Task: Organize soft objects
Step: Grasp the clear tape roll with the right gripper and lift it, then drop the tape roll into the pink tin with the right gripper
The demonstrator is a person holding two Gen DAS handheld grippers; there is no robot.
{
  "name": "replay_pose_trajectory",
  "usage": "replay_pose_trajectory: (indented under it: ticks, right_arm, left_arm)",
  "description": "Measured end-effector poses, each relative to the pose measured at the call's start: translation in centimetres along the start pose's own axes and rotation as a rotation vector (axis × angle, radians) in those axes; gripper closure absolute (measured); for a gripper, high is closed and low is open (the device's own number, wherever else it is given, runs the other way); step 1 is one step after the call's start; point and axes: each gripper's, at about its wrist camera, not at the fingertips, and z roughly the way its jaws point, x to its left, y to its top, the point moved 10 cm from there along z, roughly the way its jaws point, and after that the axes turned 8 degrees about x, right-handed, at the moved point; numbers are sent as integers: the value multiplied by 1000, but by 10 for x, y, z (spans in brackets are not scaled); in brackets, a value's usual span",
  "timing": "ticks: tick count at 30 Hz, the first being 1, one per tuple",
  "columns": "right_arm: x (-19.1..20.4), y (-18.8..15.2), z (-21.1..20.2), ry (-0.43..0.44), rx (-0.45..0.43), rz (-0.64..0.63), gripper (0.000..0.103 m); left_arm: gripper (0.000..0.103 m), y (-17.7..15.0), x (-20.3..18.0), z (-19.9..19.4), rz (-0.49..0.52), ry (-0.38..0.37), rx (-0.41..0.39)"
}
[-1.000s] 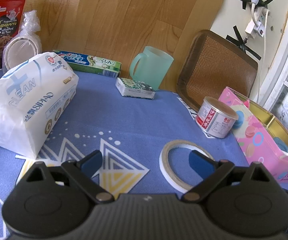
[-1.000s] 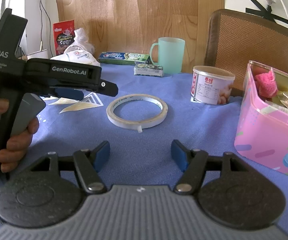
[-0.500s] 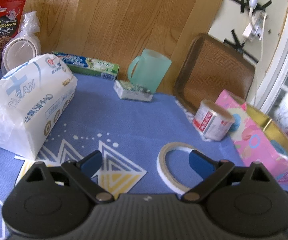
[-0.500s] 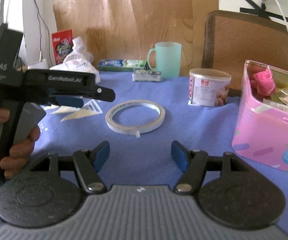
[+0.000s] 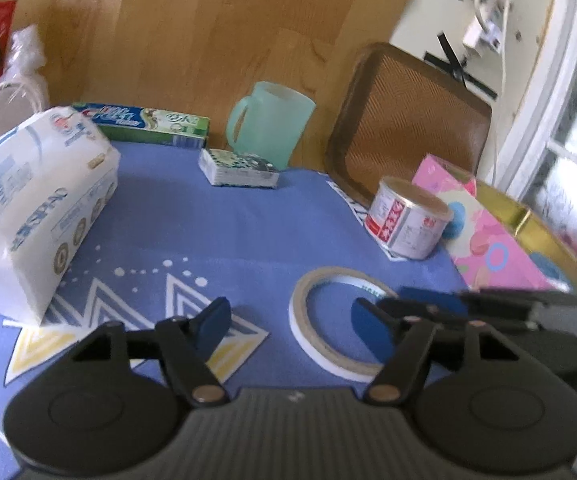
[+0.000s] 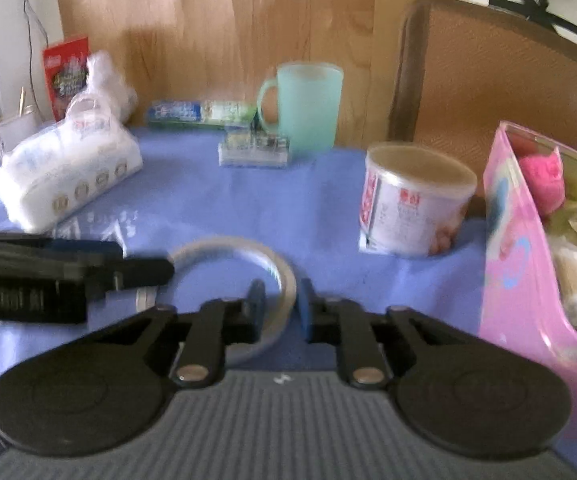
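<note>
Your left gripper (image 5: 288, 322) hangs with its tongs apart, holding nothing, near the table's (image 5: 228, 236) front edge. The tissue pack (image 5: 36, 204) lies at the left edge, untouched. Your right gripper (image 6: 282, 304) has its tongs closed on the tape ring's (image 6: 248, 260) near rim, probably to lift it.

Left tongs (image 5: 288, 326): wide open, blue pads far apart, held low and level, pointing forward.
Right tongs (image 6: 281, 303): nearly closed, only a narrow gap between the blue pads; whether they grip anything cannot be told through the blur.
Relative pose: the two sit close together, each reaching into the other's view; right tongs (image 5: 428, 306) lie beside the left's right finger.
</note>
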Motion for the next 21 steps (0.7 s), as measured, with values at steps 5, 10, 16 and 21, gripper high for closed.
replay_pose_trajectory:
  ticks: [5,10,16,21]
  right_arm:
    - [5,-11,-13,13,-23,17,92]
    - [1,-15,-51,-117,-167,-58,91]
    - [-20,-5,-84,-247,-314,-93,91]
    - [-65,9,-115,-343,-431,-33,91]
  left_arm:
    - [63,-7,-18,3,99,65,22]
    - [88,-18,-48,6,130,9,51]
    - [90,2,-87,-2,141,-47,12]
    - [90,43,-145,-4,214,-113,-28]
